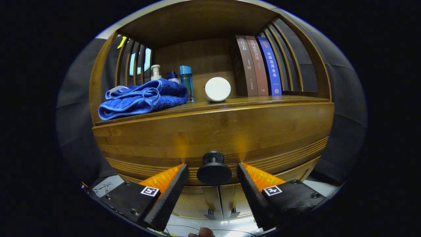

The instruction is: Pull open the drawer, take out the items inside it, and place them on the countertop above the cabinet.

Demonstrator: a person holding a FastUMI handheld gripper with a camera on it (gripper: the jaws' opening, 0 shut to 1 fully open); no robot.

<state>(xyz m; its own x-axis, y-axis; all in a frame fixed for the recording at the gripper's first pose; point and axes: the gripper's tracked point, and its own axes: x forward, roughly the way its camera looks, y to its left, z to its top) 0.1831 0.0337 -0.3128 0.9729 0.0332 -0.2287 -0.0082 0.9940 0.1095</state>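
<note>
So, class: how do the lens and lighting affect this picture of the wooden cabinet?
Gripper view: fisheye bends the brown wooden drawer front into a bow; its glossy wood carries two soft glows above the open tongs, which flank the round black knob; focus stays fairly sharp.

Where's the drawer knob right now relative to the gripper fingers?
In the gripper view, the drawer knob sits between the open gripper fingers, untouched by either, low on the wooden drawer front.

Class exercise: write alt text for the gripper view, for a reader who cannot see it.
The open gripper straddles a dark round knob on a closed wooden drawer. On the countertop above sit a blue towel, bottles, a white disc and three books.
</note>
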